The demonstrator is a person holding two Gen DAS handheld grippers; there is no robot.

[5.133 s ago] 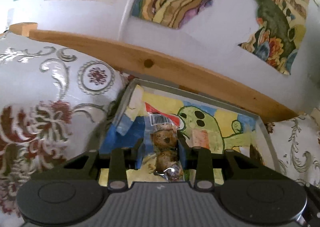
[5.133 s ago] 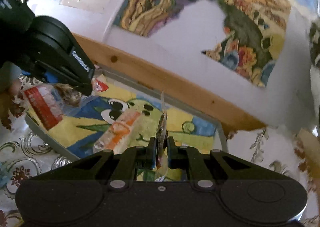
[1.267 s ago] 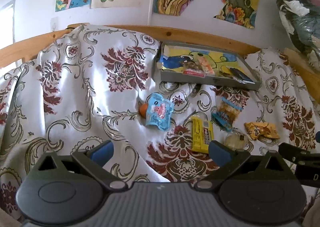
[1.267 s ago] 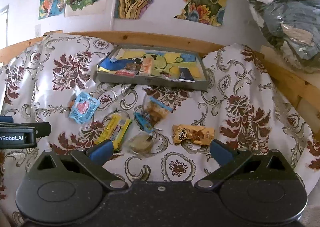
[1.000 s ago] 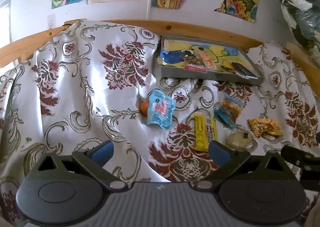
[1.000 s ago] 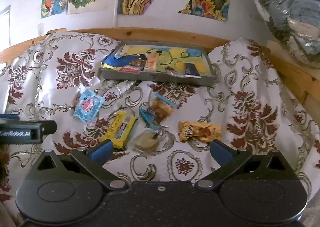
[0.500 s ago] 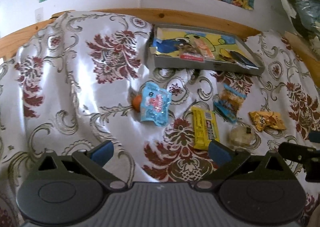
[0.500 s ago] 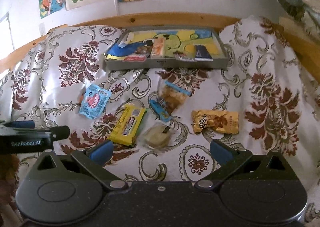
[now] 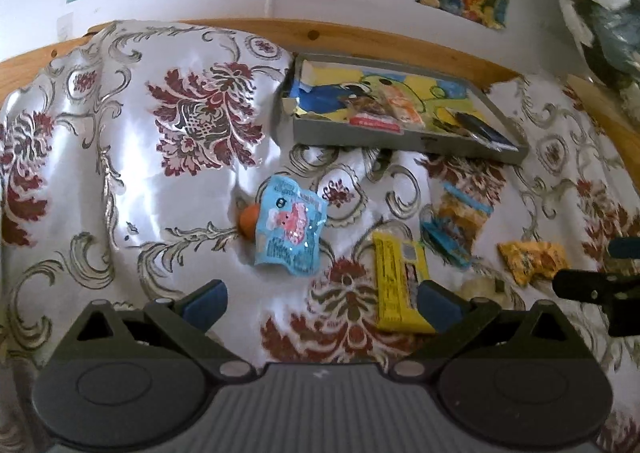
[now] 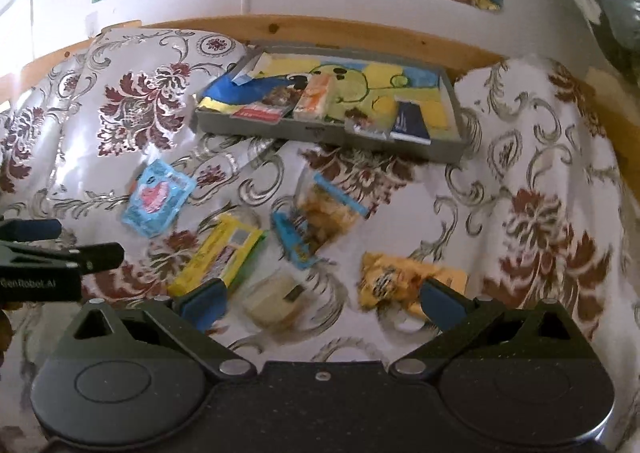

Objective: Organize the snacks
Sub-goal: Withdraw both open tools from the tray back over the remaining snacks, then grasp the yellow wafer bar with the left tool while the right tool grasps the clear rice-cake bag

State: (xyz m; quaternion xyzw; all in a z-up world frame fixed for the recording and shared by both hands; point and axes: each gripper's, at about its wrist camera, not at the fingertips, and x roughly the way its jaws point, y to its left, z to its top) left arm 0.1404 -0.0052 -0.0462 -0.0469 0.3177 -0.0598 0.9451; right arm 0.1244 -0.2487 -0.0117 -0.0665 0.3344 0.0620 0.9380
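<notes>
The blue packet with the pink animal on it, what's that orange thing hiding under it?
Something small, round and orange pokes out from under the left edge of the blue packet. Only a bit shows; the packet covers the rest, so I cannot tell what it is.

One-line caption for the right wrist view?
Open right gripper hovers over loose snack packets on the floral cloth, grey tray beyond.

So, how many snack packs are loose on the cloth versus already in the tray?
On the cloth: 5 (blue pouch, yellow bar, clear chip bag, pale round pack, orange pack)
In the tray: 4
Total: 9
</notes>
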